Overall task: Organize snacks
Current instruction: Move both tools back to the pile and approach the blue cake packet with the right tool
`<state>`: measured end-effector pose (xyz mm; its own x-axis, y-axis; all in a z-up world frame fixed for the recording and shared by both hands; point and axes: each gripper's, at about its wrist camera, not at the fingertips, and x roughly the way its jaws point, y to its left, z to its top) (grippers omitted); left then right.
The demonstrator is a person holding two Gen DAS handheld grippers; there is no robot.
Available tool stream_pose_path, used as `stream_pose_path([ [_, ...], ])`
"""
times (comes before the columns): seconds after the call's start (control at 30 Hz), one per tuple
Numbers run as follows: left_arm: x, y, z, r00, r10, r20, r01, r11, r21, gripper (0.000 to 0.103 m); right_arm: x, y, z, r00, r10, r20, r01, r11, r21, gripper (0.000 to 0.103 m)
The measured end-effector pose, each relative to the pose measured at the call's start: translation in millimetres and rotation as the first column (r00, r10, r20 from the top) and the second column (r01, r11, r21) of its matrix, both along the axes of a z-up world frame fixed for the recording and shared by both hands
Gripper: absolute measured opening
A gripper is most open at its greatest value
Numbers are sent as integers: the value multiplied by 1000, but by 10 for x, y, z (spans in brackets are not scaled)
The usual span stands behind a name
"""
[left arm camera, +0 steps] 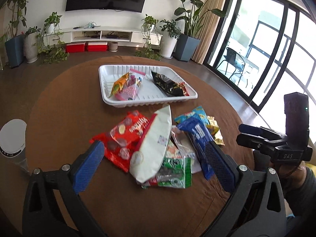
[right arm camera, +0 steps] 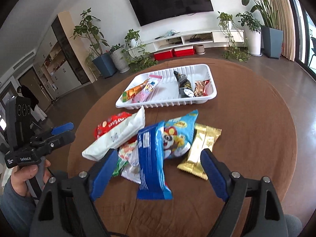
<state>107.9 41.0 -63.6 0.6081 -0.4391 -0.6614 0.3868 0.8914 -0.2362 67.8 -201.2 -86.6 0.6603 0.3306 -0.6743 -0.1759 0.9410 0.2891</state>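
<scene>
On the round brown bench (left arm camera: 59, 102) a white ribbed tray (left arm camera: 102, 79) sits on the far side. It holds an orange packet (left arm camera: 118, 85) and a pink packet (left arm camera: 129, 90) at its left end, and a black packet (left arm camera: 167, 83) with a small red one (left arm camera: 183, 88) at its right end.

Nearer the cameras lies a loose pile of snacks: a red bag (left arm camera: 126, 136), a long white pouch (left arm camera: 156, 142) leaning over it, a green packet (left arm camera: 175, 171) underneath, a dark blue packet (right arm camera: 151, 158), a light blue cartoon bag (right arm camera: 177, 136) and a gold wrapper (right arm camera: 201, 152) on the right edge of the pile.

The left tool (left arm camera: 156, 158) hangs above the pile with its blue pads spread wide, nothing between them pressed. The right tool (right arm camera: 158, 167) hangs likewise over the dark blue packet, its pads apart and gripping nothing. A hand (right arm camera: 25, 177) holds the left tool's handle.
</scene>
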Motion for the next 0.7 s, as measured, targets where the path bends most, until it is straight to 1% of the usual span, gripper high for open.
stream_pose_path([
  [0.1,-146,-72,-134,999,-8,-38,8,1000,-5,103,-49,84,-60,1000,4,4,-4,998,-59,85],
  [0.17,-207,-105,-190,998,0,-63,0,1000,-11,103,-23,114,-80,1000,2,-5,-2,998,-60,79],
  [0.23,-265,-154,-231,997,1,-73,-1,1000,-10,103,-18,148,-114,1000,4,-14,-5,998,-56,78],
  [0.4,-346,-233,-254,998,1,-66,0,1000,14,103,36,244,-206,999,28,-45,-31,998,-55,73],
  [0.47,-325,-204,-225,998,8,-66,-7,1000,13,103,71,282,-238,998,28,-61,-32,997,-65,69],
  [0.6,-323,-137,-189,998,15,-60,-15,1000,-1,103,145,363,-287,996,27,-82,-35,995,-95,66],
  [0.7,-315,-96,-174,998,24,-56,-24,1000,-4,102,191,432,-338,995,29,-96,-41,991,-125,60],
])
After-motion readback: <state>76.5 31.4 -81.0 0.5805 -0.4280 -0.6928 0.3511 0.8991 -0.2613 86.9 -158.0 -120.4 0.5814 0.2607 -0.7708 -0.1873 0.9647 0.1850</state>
